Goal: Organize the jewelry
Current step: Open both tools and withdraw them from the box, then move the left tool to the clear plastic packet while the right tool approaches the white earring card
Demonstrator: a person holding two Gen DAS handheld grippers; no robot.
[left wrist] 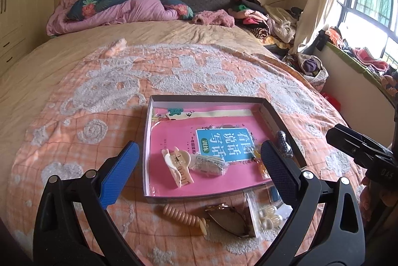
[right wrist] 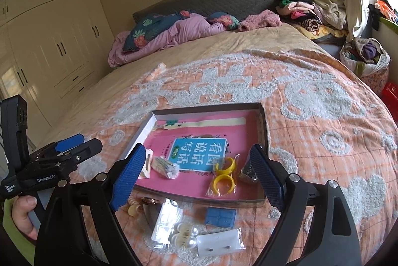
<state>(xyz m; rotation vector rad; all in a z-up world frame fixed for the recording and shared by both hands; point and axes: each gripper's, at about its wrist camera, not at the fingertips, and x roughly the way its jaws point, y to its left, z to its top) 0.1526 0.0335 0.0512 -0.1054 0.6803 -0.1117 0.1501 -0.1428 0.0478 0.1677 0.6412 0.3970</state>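
Both grippers hung above the near edge of the shallow box (right wrist: 264,116) on the bedspread (right wrist: 323,116). The right gripper (right wrist: 199,174) stood wide and empty; the left gripper (left wrist: 199,174) likewise gaped, holding nothing. Loose pieces lay outside the box, below and nearer than the fingertips: pearl clips in a packet (right wrist: 184,235), an earring card (right wrist: 220,244), a blue case (right wrist: 220,216). The right gripper appeared nearer these. The beige spiral tie (left wrist: 180,216) lay slantwise beneath the left.

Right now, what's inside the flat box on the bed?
Inside the box: a pink book, beige hair claw, clear comb packet, yellow rings and a dark sparkly piece. The book hides whatever's underneath.
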